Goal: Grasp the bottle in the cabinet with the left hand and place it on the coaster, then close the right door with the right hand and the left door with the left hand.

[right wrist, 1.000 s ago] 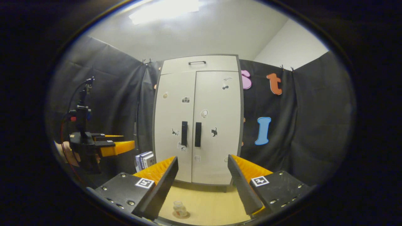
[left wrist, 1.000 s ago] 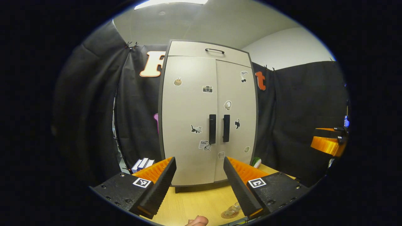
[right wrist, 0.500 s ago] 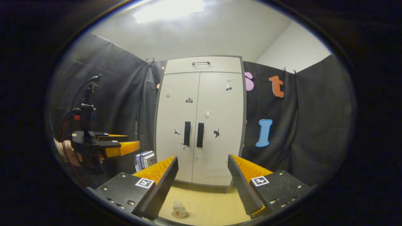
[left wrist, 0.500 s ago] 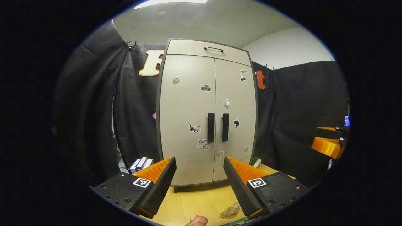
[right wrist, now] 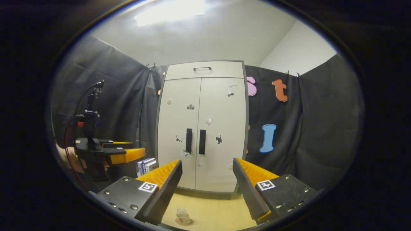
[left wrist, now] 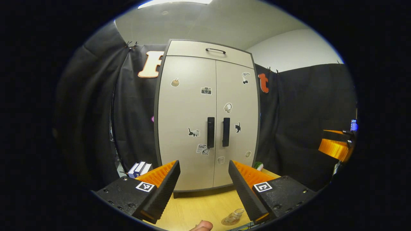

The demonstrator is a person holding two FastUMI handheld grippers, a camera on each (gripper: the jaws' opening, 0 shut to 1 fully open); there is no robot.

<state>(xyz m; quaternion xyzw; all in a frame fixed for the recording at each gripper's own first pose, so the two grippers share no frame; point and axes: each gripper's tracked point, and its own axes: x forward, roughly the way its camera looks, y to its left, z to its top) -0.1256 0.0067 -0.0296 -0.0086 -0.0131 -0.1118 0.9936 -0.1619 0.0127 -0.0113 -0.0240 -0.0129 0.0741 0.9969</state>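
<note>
Left gripper [left wrist: 203, 189]: jaws wide apart, nothing between them, held above the near edge of the wooden table [left wrist: 196, 205]. A fingertip [left wrist: 201, 226] shows at the bottom edge of the left gripper view. Right gripper [right wrist: 207, 189]: jaws likewise spread and empty, also above the table.

Bottle [right wrist: 182, 215]: small, clear, upright on the round coaster [right wrist: 183, 221], near the table's front edge, well apart from the cabinet. In the left gripper view the bottle [left wrist: 236, 213] appears just beside the right-hand finger, partly hidden by it, on the coaster [left wrist: 228, 220].

In the right gripper view the left gripper [right wrist: 123, 154] is seen off to the left, level, with a hand [right wrist: 69, 160] behind it.

Cabinet [left wrist: 205, 112]: stands at the far side of the table. Left door [left wrist: 186, 122] and right door [left wrist: 237, 118] both lie flush and shut, their dark handles [left wrist: 218, 132] side by side at the centre seam. Small stickers are scattered on both doors. A drawer [left wrist: 208, 52] with a handle sits on top.

Boxes [right wrist: 147, 165] stand left of the cabinet base.
</note>
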